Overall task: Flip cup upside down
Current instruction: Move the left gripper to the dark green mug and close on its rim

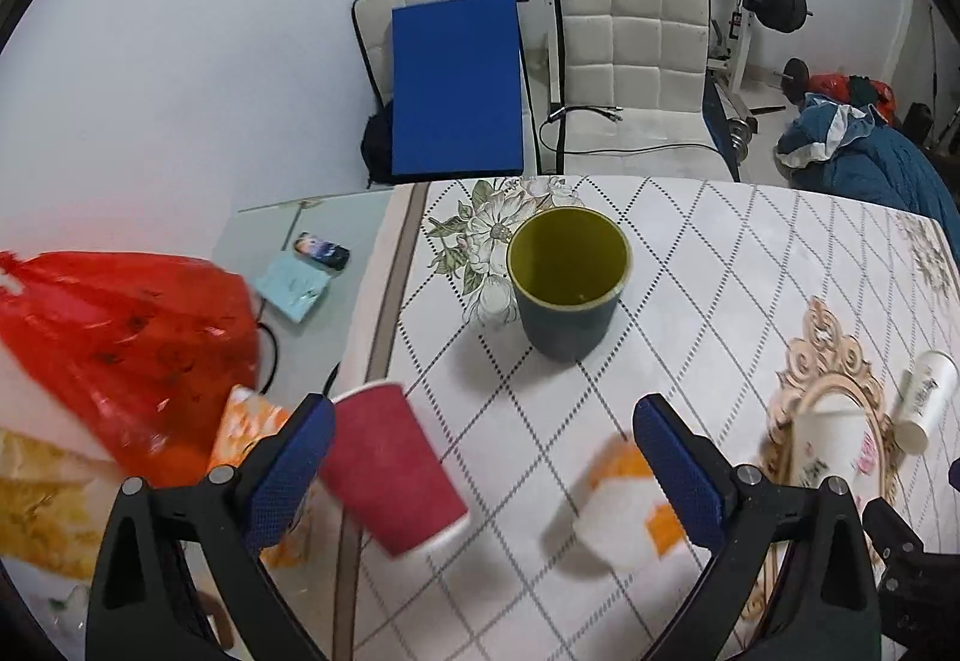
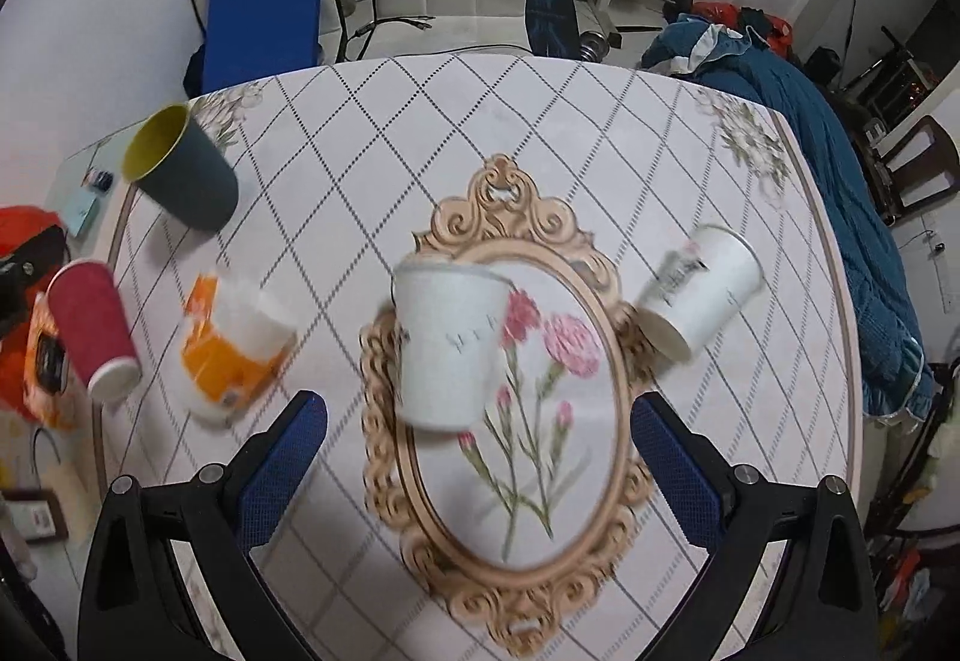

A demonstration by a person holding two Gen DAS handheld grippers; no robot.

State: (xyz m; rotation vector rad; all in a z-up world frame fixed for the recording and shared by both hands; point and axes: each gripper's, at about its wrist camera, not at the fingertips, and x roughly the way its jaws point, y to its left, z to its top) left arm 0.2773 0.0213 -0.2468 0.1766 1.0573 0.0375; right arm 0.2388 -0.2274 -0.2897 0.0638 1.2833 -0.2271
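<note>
A dark grey cup with a yellow inside [image 1: 567, 284] stands upright, mouth up, near the table's far left; it also shows in the right wrist view [image 2: 183, 172]. My left gripper [image 1: 483, 475] is open and empty, a short way in front of it. A red paper cup [image 1: 393, 472] stands upside down beside its left finger. An orange and white cup [image 1: 624, 511] stands upside down beside its right finger. My right gripper [image 2: 479, 472] is open and empty above a white paper cup [image 2: 447, 343] standing upside down on the flower medallion. Another white cup [image 2: 699, 292] stands upside down to the right.
The table [image 2: 420, 121] has a diamond-patterned cloth. A red plastic bag [image 1: 114, 343] and an orange packet [image 1: 246, 421] lie at its left edge, with a blue card [image 1: 294, 289] behind. White chairs [image 1: 630, 55] and a weight bench [image 1: 750, 19] stand beyond.
</note>
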